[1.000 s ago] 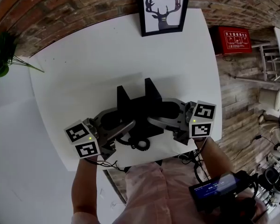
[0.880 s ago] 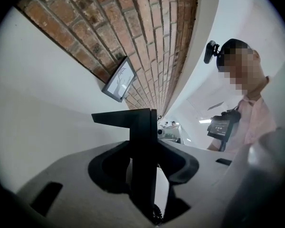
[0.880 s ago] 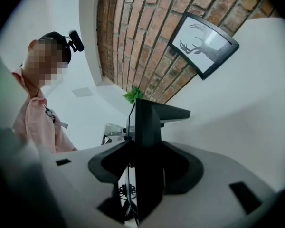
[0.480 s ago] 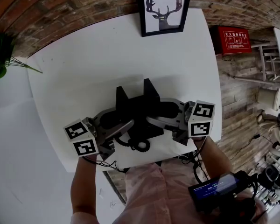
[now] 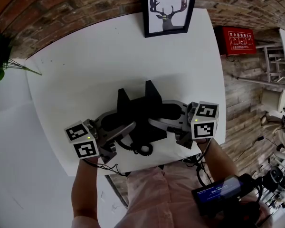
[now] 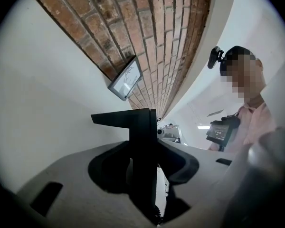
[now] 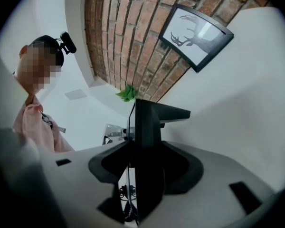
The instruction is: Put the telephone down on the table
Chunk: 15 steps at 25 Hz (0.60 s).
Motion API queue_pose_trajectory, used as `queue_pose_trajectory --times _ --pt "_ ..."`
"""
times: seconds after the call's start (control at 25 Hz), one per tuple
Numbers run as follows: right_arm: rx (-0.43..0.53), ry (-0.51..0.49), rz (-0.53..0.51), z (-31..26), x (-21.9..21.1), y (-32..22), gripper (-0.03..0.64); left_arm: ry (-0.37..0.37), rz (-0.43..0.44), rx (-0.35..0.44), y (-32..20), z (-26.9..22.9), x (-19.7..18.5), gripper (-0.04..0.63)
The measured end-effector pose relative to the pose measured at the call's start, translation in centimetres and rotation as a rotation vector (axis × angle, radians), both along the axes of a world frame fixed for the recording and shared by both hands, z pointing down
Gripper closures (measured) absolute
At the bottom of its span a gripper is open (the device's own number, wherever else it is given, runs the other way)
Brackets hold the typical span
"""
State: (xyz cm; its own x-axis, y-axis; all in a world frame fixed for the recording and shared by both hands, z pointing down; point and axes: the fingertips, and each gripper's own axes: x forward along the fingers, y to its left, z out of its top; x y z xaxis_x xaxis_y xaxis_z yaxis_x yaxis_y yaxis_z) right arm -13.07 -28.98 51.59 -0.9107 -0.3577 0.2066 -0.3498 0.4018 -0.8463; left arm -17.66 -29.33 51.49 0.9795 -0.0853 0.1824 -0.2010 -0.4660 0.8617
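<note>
A white table (image 5: 85,75) fills the middle, its far edge against a brick wall (image 5: 61,13). The black telephone (image 5: 140,109) is over the table's near part; whether it rests on the surface I cannot tell. The left gripper (image 5: 127,127) pinches its left side and the right gripper (image 5: 156,122) its right side, jaws pressed on the black body. A framed deer picture (image 5: 167,8) stands at the far edge. The coiled cord (image 5: 141,148) lies by the near edge.

The telephone (image 5: 141,109) is black plastic with a dull matt finish. The left gripper (image 5: 131,126) and right gripper (image 5: 155,123) have grey matt plastic shells. The table (image 5: 85,70) top is smooth matt white, and the wall (image 5: 61,4) is rough brick
</note>
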Motion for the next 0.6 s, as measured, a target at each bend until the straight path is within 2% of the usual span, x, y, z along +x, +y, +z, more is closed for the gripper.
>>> queue_pose_trajectory --times 0.6 --pt "-0.078 0.009 -0.013 0.67 -0.25 -0.36 0.407 0.014 0.000 -0.060 -0.33 0.69 -0.17 0.413"
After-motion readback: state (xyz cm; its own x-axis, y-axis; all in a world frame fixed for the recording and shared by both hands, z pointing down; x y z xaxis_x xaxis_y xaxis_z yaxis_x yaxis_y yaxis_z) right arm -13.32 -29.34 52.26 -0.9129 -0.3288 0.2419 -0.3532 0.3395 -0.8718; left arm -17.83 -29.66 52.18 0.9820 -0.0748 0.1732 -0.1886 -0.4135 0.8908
